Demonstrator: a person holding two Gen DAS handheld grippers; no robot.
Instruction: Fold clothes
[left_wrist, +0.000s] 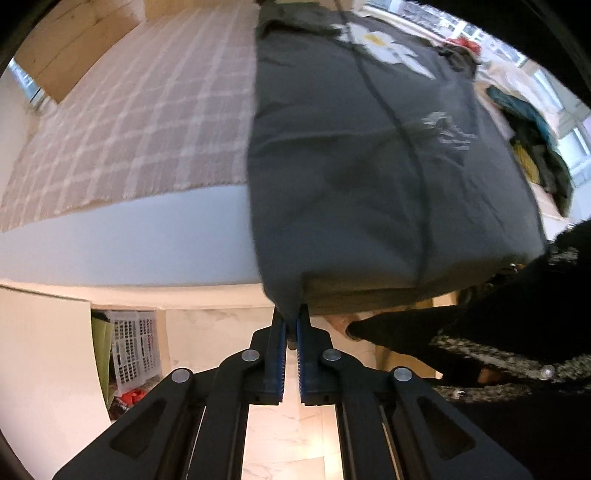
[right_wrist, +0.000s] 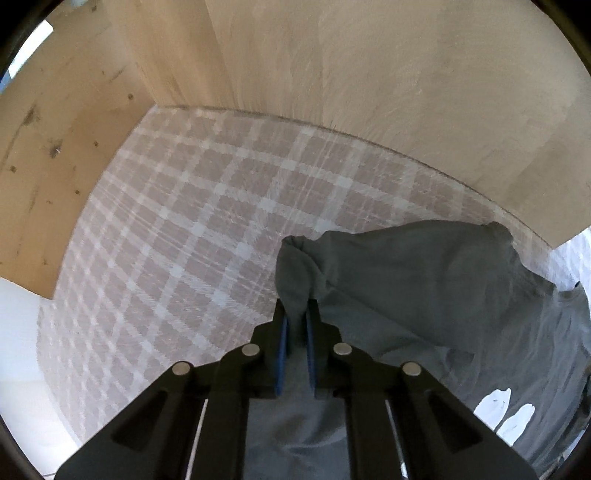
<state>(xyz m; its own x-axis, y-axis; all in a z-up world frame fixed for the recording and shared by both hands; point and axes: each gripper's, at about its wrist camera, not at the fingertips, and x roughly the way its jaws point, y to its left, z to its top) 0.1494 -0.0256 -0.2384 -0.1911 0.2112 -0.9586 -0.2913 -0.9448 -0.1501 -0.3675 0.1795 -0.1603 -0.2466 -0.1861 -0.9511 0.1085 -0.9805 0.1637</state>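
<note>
A dark grey T-shirt (left_wrist: 369, 166) with a white flower print lies lengthwise on a checked beige cloth (left_wrist: 140, 122), its near end hanging past the table edge. My left gripper (left_wrist: 291, 314) is shut on that near bottom edge of the shirt. In the right wrist view the same grey T-shirt (right_wrist: 424, 288) is bunched on the checked cloth (right_wrist: 184, 236), and my right gripper (right_wrist: 295, 314) is shut on a fold of it near the far end. White print (right_wrist: 506, 410) shows at the lower right.
Wooden panels (right_wrist: 369, 85) wall the back and left of the table. A pile of other clothes (left_wrist: 535, 147) lies at the right. A person's dark sleeve (left_wrist: 498, 332) reaches in at the lower right. A white basket (left_wrist: 135, 347) stands under the table.
</note>
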